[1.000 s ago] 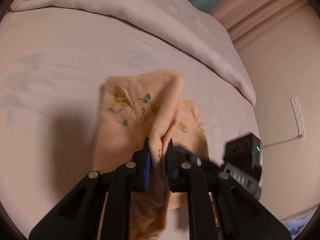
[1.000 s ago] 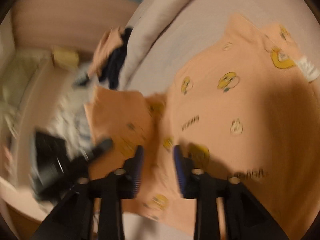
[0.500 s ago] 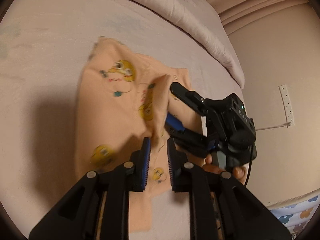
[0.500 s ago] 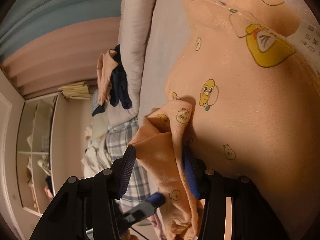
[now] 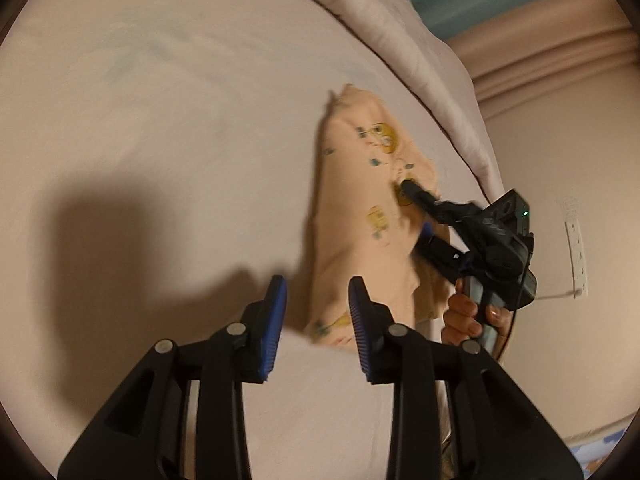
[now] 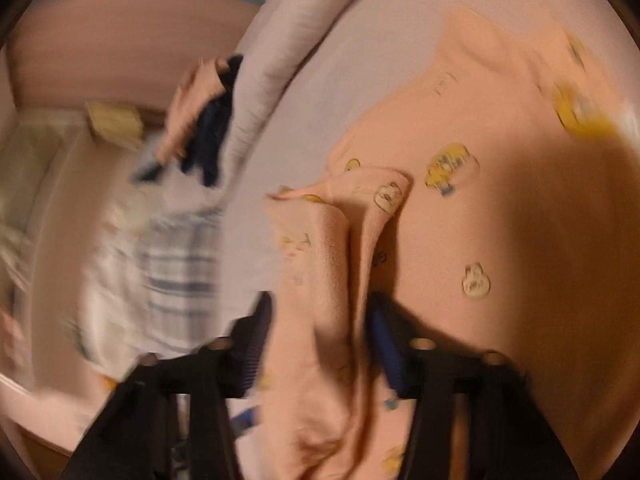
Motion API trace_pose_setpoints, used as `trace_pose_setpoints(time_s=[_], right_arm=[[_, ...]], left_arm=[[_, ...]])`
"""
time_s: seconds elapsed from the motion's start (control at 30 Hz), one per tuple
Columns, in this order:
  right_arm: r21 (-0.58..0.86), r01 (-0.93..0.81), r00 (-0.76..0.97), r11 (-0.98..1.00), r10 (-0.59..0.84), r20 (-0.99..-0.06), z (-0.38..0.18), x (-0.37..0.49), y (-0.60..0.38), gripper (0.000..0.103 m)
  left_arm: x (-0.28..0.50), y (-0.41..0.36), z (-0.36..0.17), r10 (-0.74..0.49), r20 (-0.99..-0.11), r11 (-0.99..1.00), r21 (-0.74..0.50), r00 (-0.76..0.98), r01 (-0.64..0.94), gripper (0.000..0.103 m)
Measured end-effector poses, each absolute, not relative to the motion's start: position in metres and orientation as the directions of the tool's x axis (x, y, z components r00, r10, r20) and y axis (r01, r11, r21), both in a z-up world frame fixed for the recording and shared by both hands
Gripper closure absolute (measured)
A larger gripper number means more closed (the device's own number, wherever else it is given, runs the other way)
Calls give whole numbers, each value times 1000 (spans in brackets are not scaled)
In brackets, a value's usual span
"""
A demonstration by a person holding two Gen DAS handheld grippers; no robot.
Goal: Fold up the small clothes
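Closest in the right wrist view, a thick bunched fold of the peach garment (image 6: 500, 208) runs up between the blue pads of the right gripper (image 6: 320, 340); its jaws have just been closing, stand narrow, and the pads appear to press the fold, though blur softens the contact. The cloth is soft peach knit printed with small yellow cartoon figures, a ribbed hem edge showing at the fold's far end. Beyond the fold the rest of the garment lies spread over the pale bed sheet (image 6: 320, 92). In the left wrist view, the left gripper (image 5: 316, 320) hangs over bare sheet with nothing between its pads; its jaws have just been opening and stand moderately apart. Just past its right finger sits the garment's near corner, then the long peach panel, narrowing away. A hand (image 5: 472, 316) holds the right gripper's handle there. Farther off: a rolled duvet (image 5: 400, 28), dark clothes (image 6: 212, 136), plaid fabric (image 6: 176, 264).
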State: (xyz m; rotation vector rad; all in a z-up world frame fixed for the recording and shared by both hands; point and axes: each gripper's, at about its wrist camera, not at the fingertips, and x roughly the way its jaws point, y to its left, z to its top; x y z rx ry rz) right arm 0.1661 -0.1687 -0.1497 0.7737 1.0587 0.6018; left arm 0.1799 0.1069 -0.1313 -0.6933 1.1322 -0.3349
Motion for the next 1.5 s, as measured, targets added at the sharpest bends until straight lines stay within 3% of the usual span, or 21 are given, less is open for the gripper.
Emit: trace_pose_setpoints(time_s=[0.03, 0.23, 0.4, 0.63, 0.97, 1.2, 1.27, 1.37, 1.5], right_arm=[[758, -96, 388, 645, 726, -568, -149, 167, -164, 93], [583, -241, 483, 776, 617, -622, -103, 171, -164, 95], [480, -233, 522, 846, 525, -672, -76, 189, -194, 95], [413, -122, 488, 903, 417, -767, -107, 212, -226, 95], [415, -66, 547, 907, 381, -745, -105, 211, -235, 95], [304, -71, 453, 950, 302, -839, -133, 222, -229, 95], [303, -88, 480, 949, 307, -822, -128, 216, -229, 92], [302, -88, 527, 949, 302, -794, -113, 200, -237, 77], [255, -148, 623, 956, 290, -727, -90, 166, -241, 75]], left_arm=[[177, 108, -132, -568, -716, 750, -654, 407, -103, 72], [167, 113, -134, -551, -732, 769, -632, 401, -99, 72], [168, 109, -139, -569, -728, 765, -639, 383, -78, 72], [174, 97, -146, -571, -747, 779, -623, 342, -61, 72], [179, 85, -146, -574, -758, 793, -608, 311, -18, 72], [191, 75, -138, -578, -754, 795, -607, 312, 6, 72], [195, 67, -128, -579, -747, 797, -603, 328, 34, 72], [206, 53, -113, -583, -726, 798, -597, 365, 86, 72], [219, 30, -102, -592, -700, 794, -592, 400, 139, 74]])
